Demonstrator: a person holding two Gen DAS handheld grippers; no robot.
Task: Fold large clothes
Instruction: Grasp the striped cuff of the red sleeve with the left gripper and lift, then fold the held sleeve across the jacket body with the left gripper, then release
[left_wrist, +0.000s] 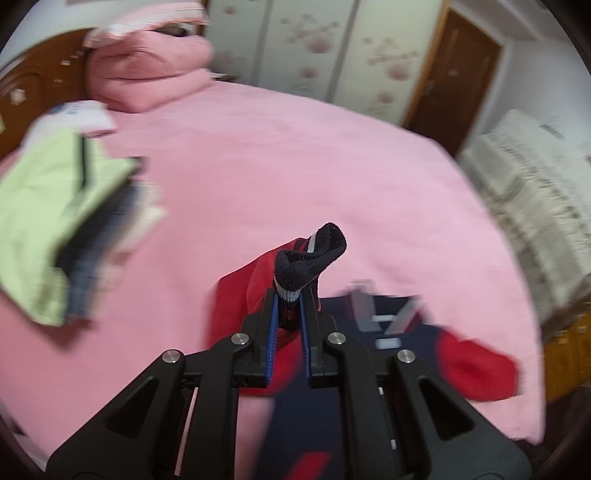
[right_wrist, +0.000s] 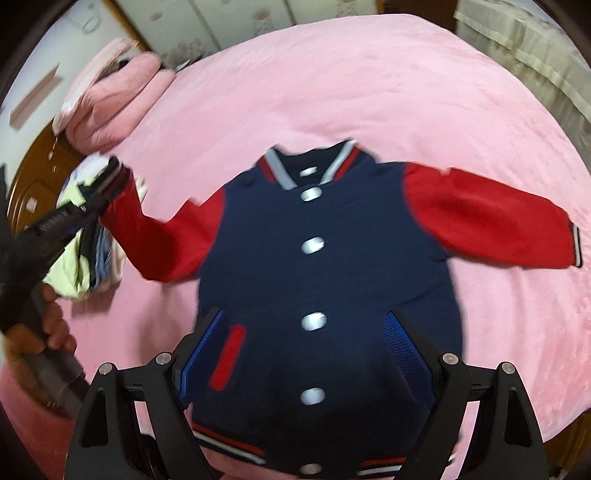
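1. Left wrist view: the left gripper (left_wrist: 290, 314) is clamped on the dark ribbed cuff (left_wrist: 312, 258) of the jacket's red sleeve (left_wrist: 240, 306), its blue-padded fingers (left_wrist: 272, 332) pressed close on either side of the knit. The cuff sticks up past the fingertips, lifted off the pink bed (left_wrist: 295, 166). The navy body of the jacket (left_wrist: 332, 406) lies below and to the right, blurred. A heap of other clothes (left_wrist: 62, 221), pale green on top, sits at the left of the bed, and folded pink bedding (left_wrist: 147, 74) is stacked near the wooden headboard (left_wrist: 22, 92).

2. Right wrist view: the right gripper (right_wrist: 306, 354) hovers over the lower front of the jacket (right_wrist: 314, 277), fingers (right_wrist: 207, 350) spread wide apart and gripping nothing. The jacket lies face up on the bed (right_wrist: 369, 92), buttoned, collar (right_wrist: 310, 166) away from the camera. One red sleeve (right_wrist: 498, 225) is stretched flat to the right; the other (right_wrist: 166, 236) is raised at the left, its end in the left gripper (right_wrist: 107, 181), which a hand (right_wrist: 55, 325) holds.
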